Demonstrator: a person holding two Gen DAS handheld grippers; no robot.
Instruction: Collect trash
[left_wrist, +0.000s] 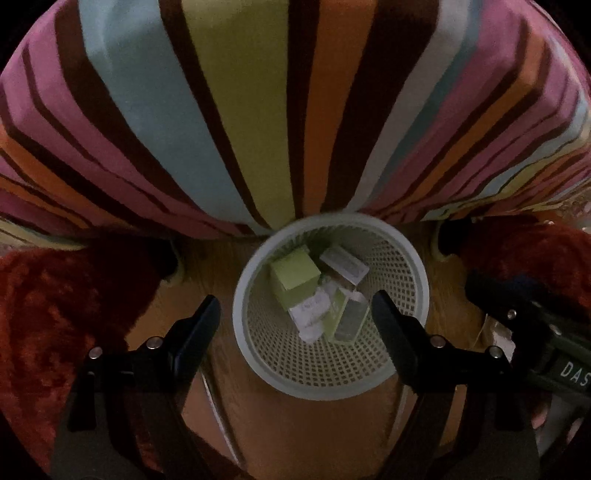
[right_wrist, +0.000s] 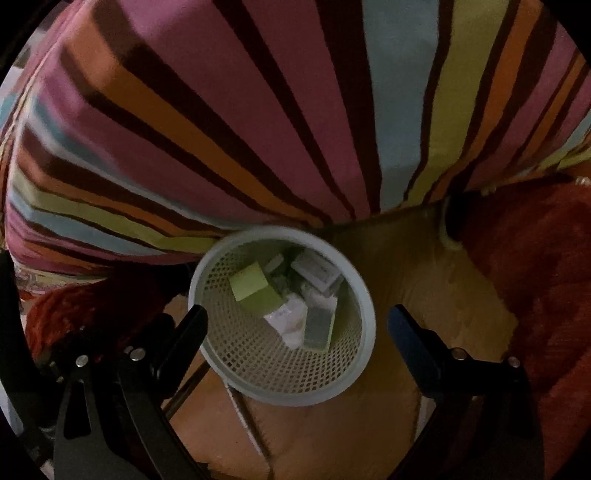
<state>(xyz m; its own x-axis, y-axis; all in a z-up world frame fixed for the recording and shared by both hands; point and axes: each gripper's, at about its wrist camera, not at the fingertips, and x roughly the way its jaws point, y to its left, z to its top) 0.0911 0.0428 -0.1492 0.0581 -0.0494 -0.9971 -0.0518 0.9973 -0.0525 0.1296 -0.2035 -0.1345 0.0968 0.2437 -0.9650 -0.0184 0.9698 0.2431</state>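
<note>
Below you stands a round white mesh wastebasket (left_wrist: 332, 380), on the wooden floor (left_wrist: 295, 424) beside a bed draped in a striped cover (left_wrist: 236, 110). Inside it lie a lime-green box (left_wrist: 293, 275), a white flat box (left_wrist: 345, 264) leaning on the wall, a clear-windowed green carton (left_wrist: 349, 321) and crumpled white paper (left_wrist: 312, 314). Your left gripper (left_wrist: 295, 310) hangs over the basket with its jaws spread apart and nothing between them. Your right gripper (right_wrist: 297, 321) is spread wide too, equally empty. A red shaggy rug (left_wrist: 55, 314) flanks the floor on both sides. The print on the boxes is too blurred to read, and whatever lies beneath the top layer of trash is hidden.
</note>
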